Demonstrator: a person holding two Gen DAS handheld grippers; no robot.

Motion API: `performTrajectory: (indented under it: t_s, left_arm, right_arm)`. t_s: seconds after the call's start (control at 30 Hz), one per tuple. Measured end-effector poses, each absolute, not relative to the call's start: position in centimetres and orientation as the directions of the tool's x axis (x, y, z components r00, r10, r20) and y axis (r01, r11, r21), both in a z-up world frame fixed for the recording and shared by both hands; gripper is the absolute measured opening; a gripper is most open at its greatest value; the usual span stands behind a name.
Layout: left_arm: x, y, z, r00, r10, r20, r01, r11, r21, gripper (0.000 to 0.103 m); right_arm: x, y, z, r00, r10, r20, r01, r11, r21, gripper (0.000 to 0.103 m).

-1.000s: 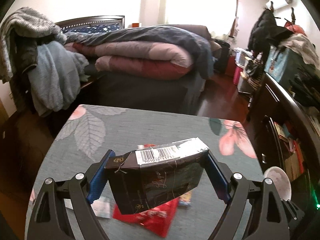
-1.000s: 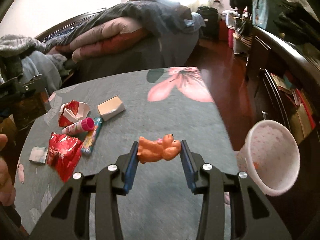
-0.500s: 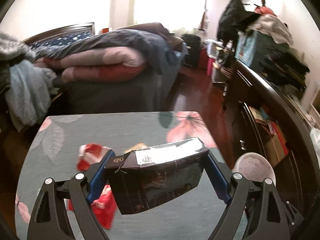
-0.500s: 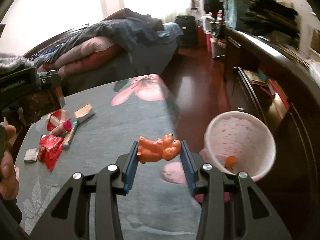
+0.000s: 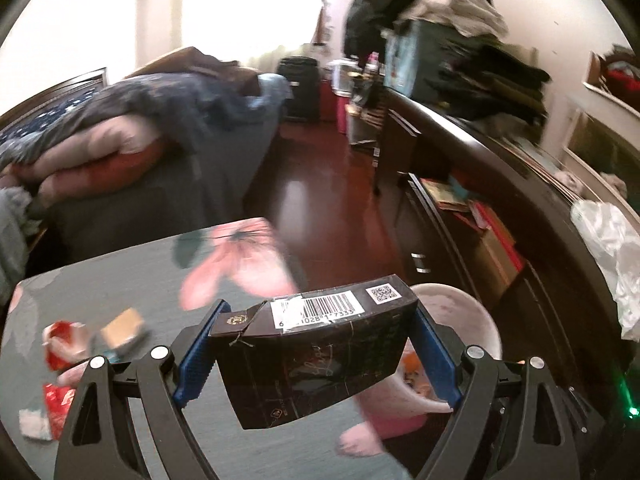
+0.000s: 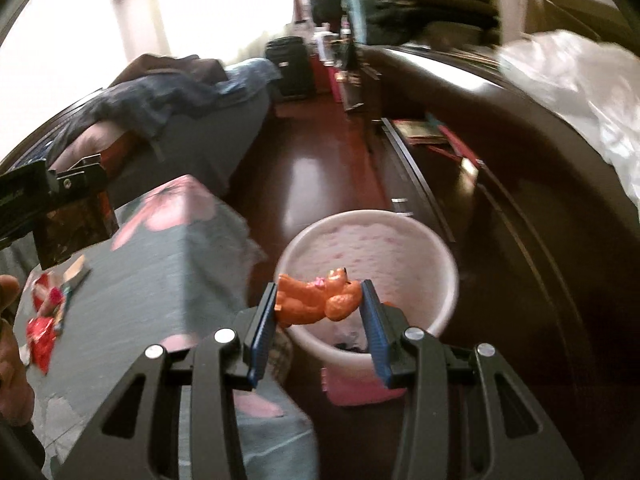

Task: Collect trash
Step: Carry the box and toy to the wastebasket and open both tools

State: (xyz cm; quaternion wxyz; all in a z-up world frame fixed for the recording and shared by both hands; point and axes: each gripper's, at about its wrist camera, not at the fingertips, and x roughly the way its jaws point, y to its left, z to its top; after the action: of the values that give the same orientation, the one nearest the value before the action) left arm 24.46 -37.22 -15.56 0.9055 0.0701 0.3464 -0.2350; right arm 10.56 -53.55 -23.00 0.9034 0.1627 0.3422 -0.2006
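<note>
Orange toy figure (image 6: 316,300): lying sideways at lower centre of the right wrist frame, clamped between the two blue pads of the right gripper (image 6: 318,312), jaws closed partway to the figure's width; it hangs in front of the open mouth of the white bin (image 6: 436,256), which stands on the dark red floor (image 6: 320,168) just past the desk edge. Dark carton (image 5: 316,356): barcode label on top, tilted, at lower centre of the left wrist frame, pinched at both ends by the left gripper (image 5: 314,354), jaws spread wide to the carton's length; carton held above the desk (image 5: 120,280), with the bin rim showing at its right. Desk: grey cloth with pink flower print. Remaining litter at lower left of the left frame: red wrappers (image 5: 58,400), small tan box (image 5: 124,324), white scrap (image 5: 34,428), all blurred. Bed (image 5: 120,152) with piled quilts at upper left; dark cabinet (image 5: 480,200) along the right.
</note>
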Motion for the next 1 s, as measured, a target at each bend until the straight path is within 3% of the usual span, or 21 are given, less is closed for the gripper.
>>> performTrajectory:
  t_s: [0.33, 0.77, 0.93, 1.0]
  left_arm:
    - [25.1, -45.7, -18.5, 0.578, -0.43, -0.693, 0.595, 0.804, -0.003, 0.087]
    - [26.8, -51.6, -22.1, 0.542, -0.4, -0.739, 0.641, 0.766, 0.056, 0.089]
    - [27.5, -52.3, -22.9, 0.554, -0.379, -0.741, 0.631, 0.772, 0.076, 0.094]
    - [27.8, -52.3, -22.9, 0.56, -0.376, -0.738, 0.623, 0.778, 0.076, 0.099]
  right_arm:
    - [10.7, -59.7, -26.1, 0.621, -0.33, -0.711, 0.585, 0.799, 0.14, 0.042]
    - [13.5, -62.6, -29.1, 0.578, -0.364, -0.73, 0.62, 0.777, 0.104, 0.043]
    - [14.5, -62.8, -30.0, 0.559, -0.38, -0.737, 0.627, 0.775, 0.076, 0.048]
    - [14.5, -62.7, -30.2, 0.558, -0.387, -0.734, 0.63, 0.774, 0.071, 0.057]
